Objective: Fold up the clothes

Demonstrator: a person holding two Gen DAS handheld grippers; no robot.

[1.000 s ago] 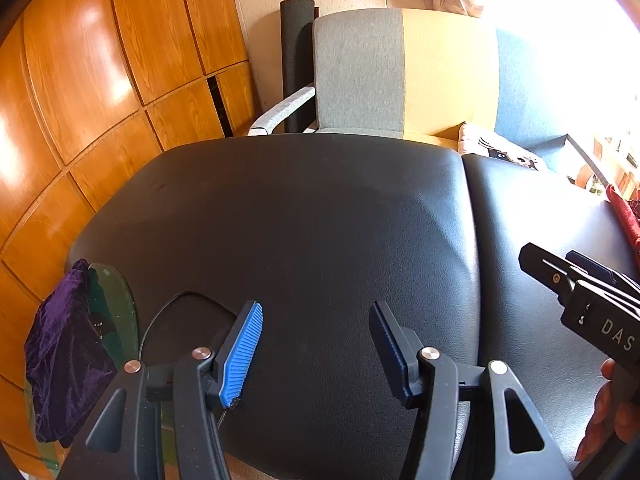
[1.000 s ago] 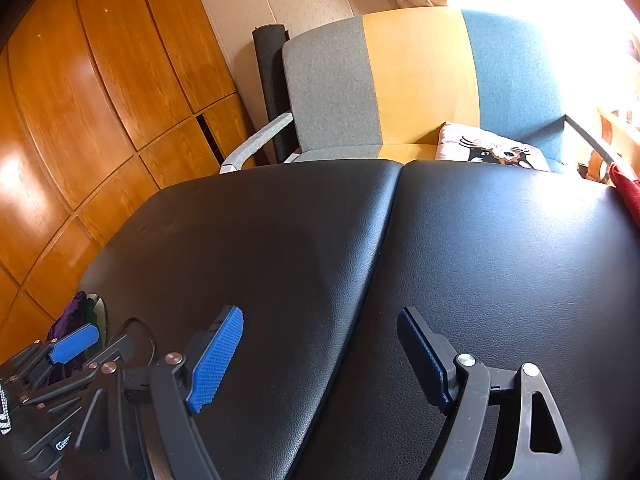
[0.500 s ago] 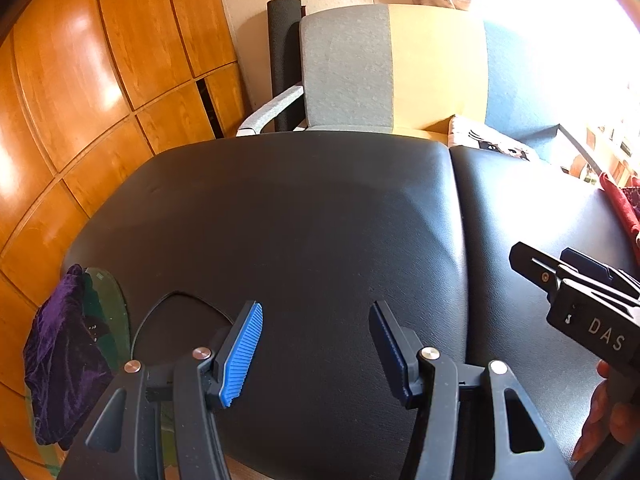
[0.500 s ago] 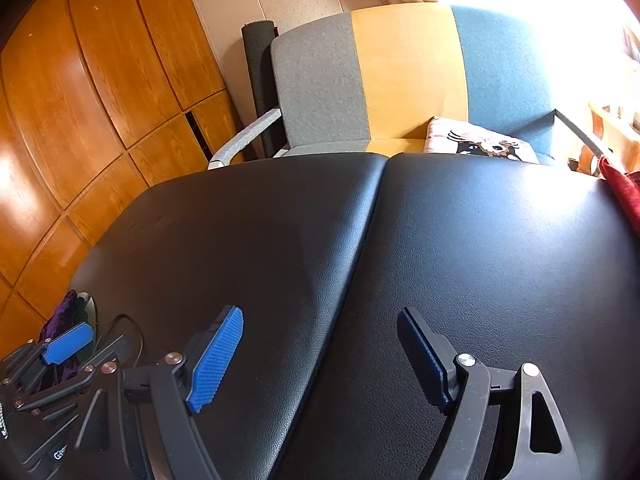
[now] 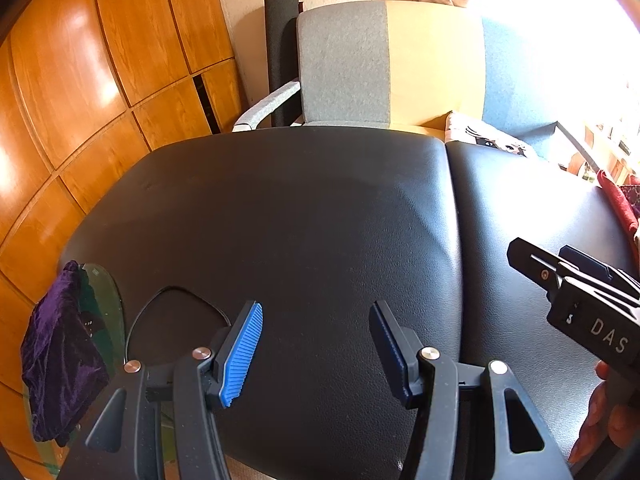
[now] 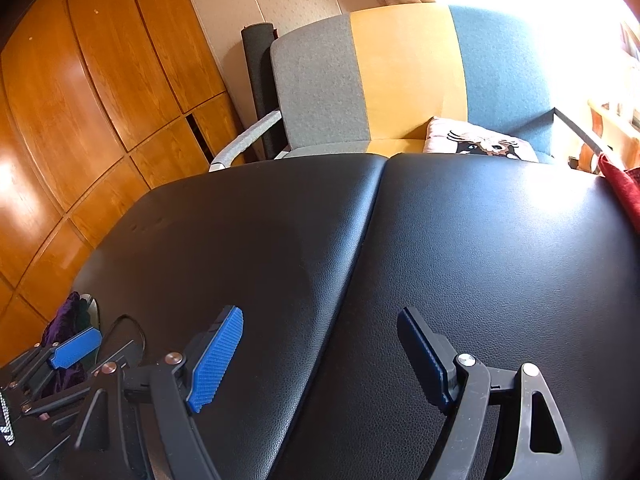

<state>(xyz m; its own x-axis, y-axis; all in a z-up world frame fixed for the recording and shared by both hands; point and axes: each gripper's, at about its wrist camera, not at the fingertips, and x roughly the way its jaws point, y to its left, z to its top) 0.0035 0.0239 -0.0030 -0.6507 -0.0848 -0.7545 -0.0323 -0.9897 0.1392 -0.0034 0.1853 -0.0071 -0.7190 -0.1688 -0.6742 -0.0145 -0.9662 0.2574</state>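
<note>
Far left: purple cloth (image 5: 60, 352) bunched on a glass side table (image 5: 108, 304), off the left edge of the black padded desk (image 5: 320, 216). Probably a garment for the job, can't confirm.

Left gripper (image 5: 316, 348): fingers wide, nothing between them, hovering over the near-left part of the desk. A black cable (image 5: 168, 292) loops on the surface just beside its left finger.

Right gripper (image 6: 320, 356): fingers wide too, empty, over the near middle by the seam between the two pads. In the left view its body shows at the right edge with the person's hand (image 5: 600, 412) under it.

Right edge: red fabric (image 6: 624, 188) just reaches the desk's far-right corner; mostly out of frame. Beyond: striped armchair (image 6: 400, 80) with a printed cushion (image 6: 476, 140).

Change over the last second: almost none. Views drift slightly, both pairs of fingers equally open, desk bare throughout.

My read: folding hasn't started. No garment is laid out, so the next step is fetching one, purple at left or red at right.
</note>
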